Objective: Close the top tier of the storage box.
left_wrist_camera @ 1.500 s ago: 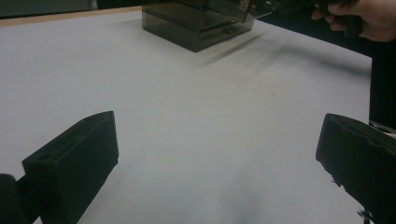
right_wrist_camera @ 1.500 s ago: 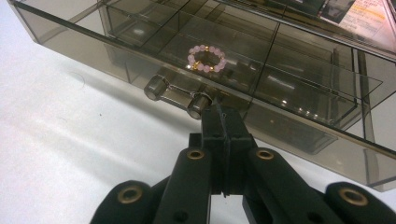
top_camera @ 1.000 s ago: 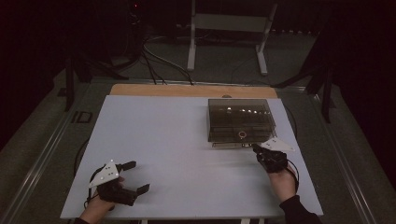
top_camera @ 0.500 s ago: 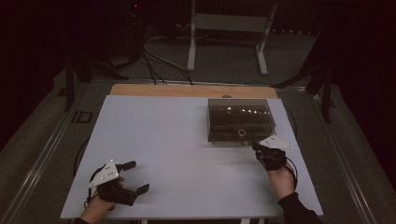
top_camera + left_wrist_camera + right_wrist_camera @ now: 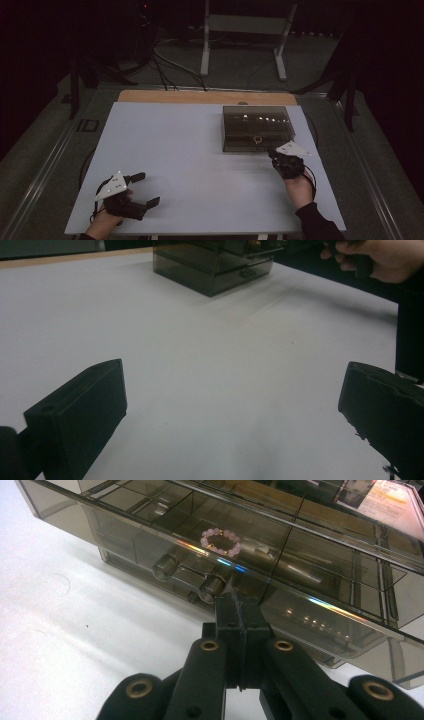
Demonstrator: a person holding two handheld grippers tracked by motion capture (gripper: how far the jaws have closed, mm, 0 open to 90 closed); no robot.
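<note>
A darkened laboratory or recording studio, arranged for capturing tabletop manipulation. A plain white work surface lies on a wooden-edged table, lit from above while the surrounding room stays black. Loose cables run across the grey-green floor behind the table, past the feet of a pale metal stand and dark tripod-like supports. Metal rails border the table on both sides. No domestic furnishing appears; the bare surface, rigging and wiring indicate a purpose-built test station.
</note>
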